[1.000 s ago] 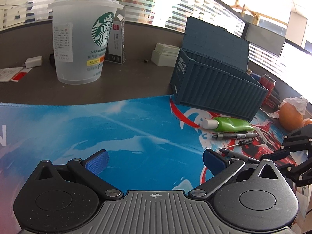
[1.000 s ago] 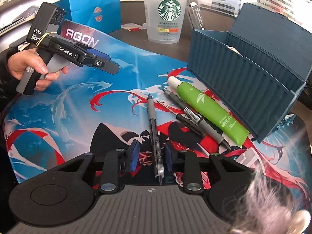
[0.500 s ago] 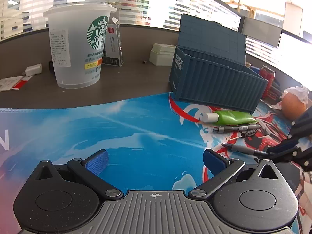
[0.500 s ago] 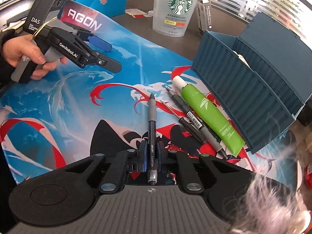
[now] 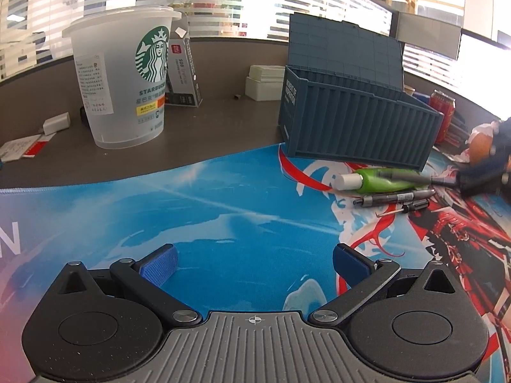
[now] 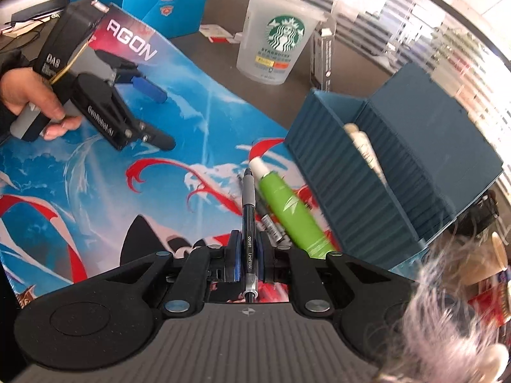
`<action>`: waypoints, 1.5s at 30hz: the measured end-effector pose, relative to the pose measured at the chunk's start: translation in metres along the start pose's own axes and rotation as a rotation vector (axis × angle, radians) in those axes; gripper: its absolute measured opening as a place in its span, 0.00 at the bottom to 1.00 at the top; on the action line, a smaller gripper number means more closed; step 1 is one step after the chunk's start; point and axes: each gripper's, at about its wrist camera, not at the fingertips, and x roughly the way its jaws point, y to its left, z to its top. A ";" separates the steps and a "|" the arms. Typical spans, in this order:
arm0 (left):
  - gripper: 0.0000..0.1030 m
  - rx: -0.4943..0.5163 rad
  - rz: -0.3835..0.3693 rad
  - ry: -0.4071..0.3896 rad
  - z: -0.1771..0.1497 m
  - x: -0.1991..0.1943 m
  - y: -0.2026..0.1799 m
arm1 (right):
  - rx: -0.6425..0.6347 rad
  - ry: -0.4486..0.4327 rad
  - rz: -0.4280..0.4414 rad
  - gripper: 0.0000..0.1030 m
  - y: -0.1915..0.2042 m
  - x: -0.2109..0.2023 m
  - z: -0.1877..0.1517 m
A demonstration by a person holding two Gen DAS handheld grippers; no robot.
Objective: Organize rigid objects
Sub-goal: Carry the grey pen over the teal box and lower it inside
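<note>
Lengthwise, pen (image 6: pixel 248 223) in right gripper (image 6: pixel 246 255), tip forward.

Both grippers share one build: a grey ribbed housing with a small crosshair mark, flanked by two black speckled round discs, and black link arms pinned with silver screws. The left gripper (image 5: pixel 254 263) carries fingers (image 5: pixel 159 266) padded in ribbed blue. Seen from the right gripper (image 6: pixel 246 257), the other unit has white lettering, "DAS" and what seems to read "GenRobot.AI", a yellow cord, a grey grip, and a dark sleeve at the hand (image 6: pixel 30 102).
</note>
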 end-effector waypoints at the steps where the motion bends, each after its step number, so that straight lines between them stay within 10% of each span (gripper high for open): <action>1: 1.00 0.006 0.005 0.002 0.000 0.000 -0.001 | -0.001 -0.007 -0.005 0.09 -0.003 -0.002 0.003; 19: 1.00 0.070 0.057 0.027 -0.001 0.004 -0.011 | -0.134 -0.085 -0.144 0.09 -0.083 -0.022 0.059; 45: 1.00 0.070 0.056 0.027 -0.001 0.004 -0.011 | -0.168 0.064 -0.008 0.09 -0.171 0.094 0.054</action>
